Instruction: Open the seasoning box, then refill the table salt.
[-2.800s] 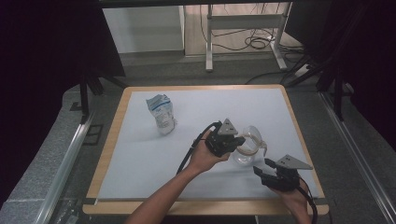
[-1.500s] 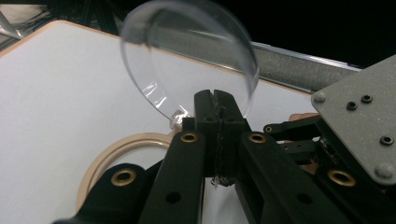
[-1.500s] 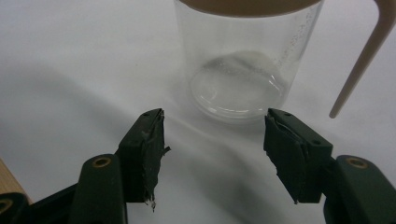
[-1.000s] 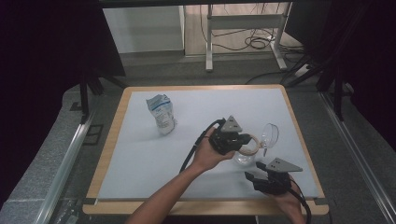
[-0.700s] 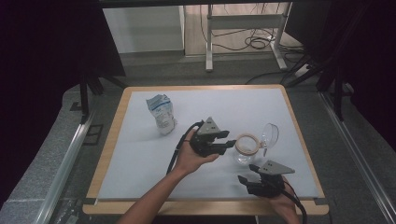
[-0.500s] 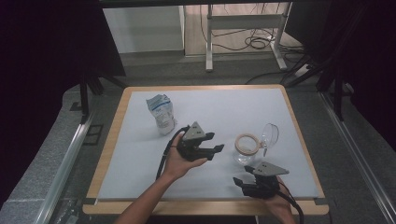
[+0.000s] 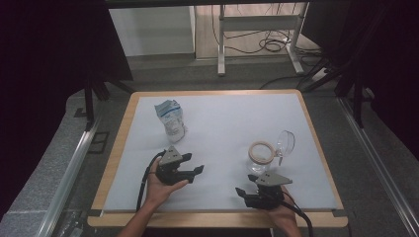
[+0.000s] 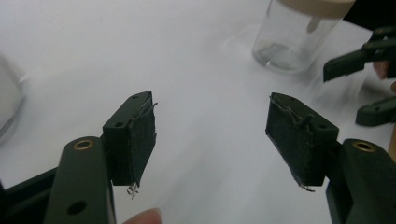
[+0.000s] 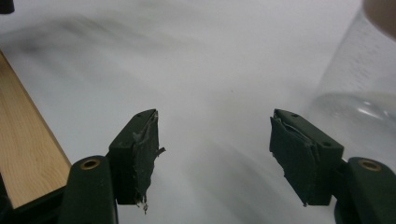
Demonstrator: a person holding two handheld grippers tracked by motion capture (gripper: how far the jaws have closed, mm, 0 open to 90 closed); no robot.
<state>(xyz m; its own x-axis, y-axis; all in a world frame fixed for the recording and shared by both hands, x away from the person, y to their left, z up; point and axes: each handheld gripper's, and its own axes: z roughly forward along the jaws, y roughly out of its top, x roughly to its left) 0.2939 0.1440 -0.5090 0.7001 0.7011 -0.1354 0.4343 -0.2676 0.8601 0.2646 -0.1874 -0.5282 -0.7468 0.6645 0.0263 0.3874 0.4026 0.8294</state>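
Clear glass jar stands opened – left gripper, jaws just spread and empty, heads for the crumpled white-blue pouch; right gripper gapes empty

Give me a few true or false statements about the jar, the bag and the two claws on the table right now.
1. The jar stands open, its lid hinged back. True.
2. The left claw is shut on the jar. False: its jaws stand apart with nothing between them, away from the jar.
3. The bag lies inside the jar. False: it stands apart, toward the far left of the mat.
4. The right claw is open near the table's front edge. True.
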